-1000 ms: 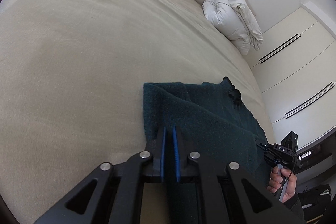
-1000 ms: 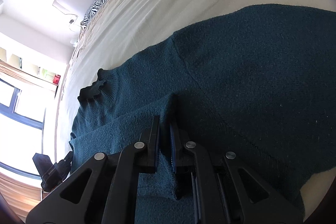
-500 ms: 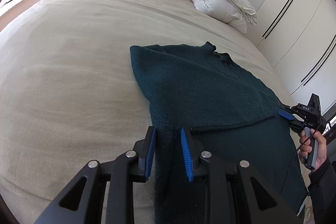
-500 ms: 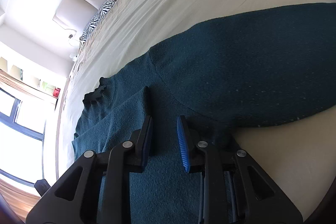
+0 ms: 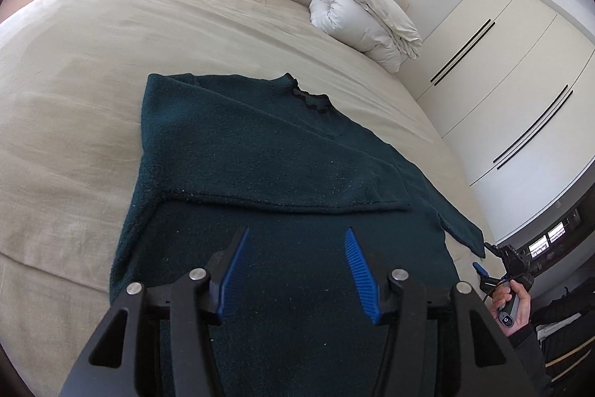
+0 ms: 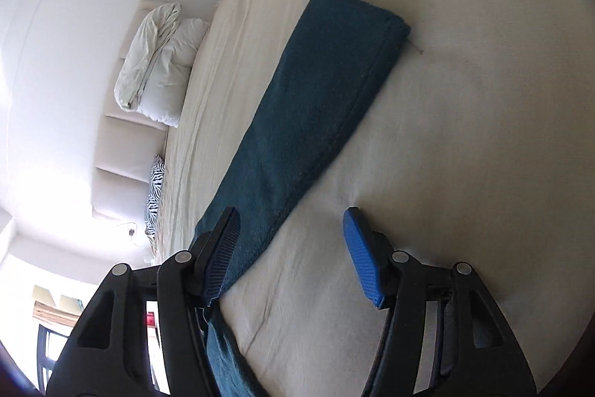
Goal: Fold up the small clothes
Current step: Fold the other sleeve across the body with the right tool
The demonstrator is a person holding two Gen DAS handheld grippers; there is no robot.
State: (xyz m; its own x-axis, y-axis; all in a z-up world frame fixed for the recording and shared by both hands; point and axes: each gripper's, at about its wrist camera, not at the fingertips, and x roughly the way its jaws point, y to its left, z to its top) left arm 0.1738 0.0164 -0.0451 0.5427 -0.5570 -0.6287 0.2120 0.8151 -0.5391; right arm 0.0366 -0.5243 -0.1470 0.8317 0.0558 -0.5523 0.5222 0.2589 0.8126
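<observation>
My left tongs gape wide over sweater on bed; right tongs wide too, holding nothing; sleeve outstretched.

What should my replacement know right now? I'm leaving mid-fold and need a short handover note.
Left gripper: jaws open, empty, above the lower body of the dark teal knitted sweater.
Right gripper: jaws open, empty, at the sweater's outstretched sleeve.
Sweater lies flat on the beige bed sheet, collar toward the headboard.
Done: one sleeve is folded across the chest.
Left: fold in the outstretched sleeve, then fold the body.
</observation>
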